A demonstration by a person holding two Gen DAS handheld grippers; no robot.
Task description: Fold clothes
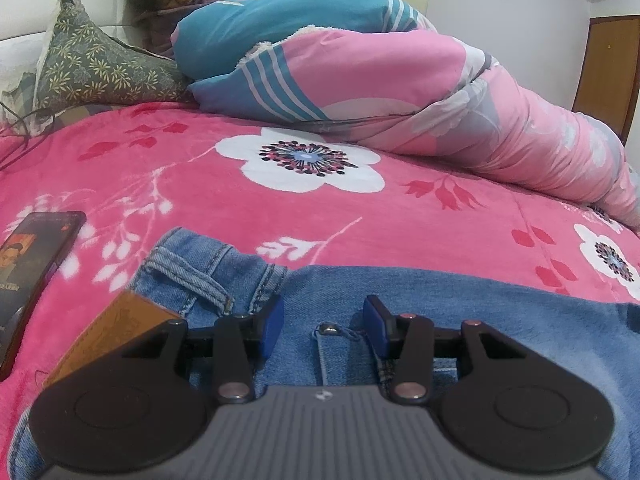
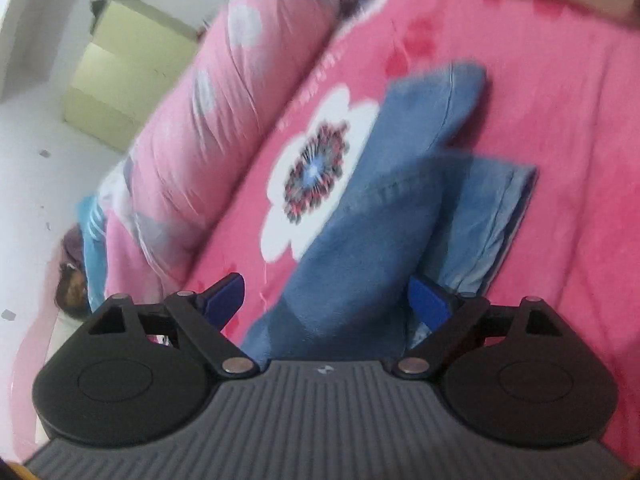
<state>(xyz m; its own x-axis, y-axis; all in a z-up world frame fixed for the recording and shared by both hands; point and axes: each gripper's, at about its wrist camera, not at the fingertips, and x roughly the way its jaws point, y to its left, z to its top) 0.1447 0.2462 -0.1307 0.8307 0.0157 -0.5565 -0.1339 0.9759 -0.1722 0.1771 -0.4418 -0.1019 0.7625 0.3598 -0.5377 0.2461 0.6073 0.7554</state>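
A pair of blue jeans (image 1: 460, 304) lies on the pink flowered blanket (image 1: 200, 184). In the left wrist view I see the waistband with belt loops and a brown leather patch (image 1: 116, 332). My left gripper (image 1: 323, 330) is open, its blue pads either side of a belt loop with a rivet, low over the waistband. In the right wrist view, which is tilted and blurred, the jeans legs (image 2: 384, 200) lie folded on the blanket (image 2: 560, 160). My right gripper (image 2: 326, 304) is open wide, straddling the denim.
A phone (image 1: 28, 276) lies on the blanket at the left. A person lies at the back under a pink and blue quilt (image 1: 400, 92), beside a grey flowered pillow (image 1: 100, 68). The quilt (image 2: 224, 128) also shows in the right wrist view.
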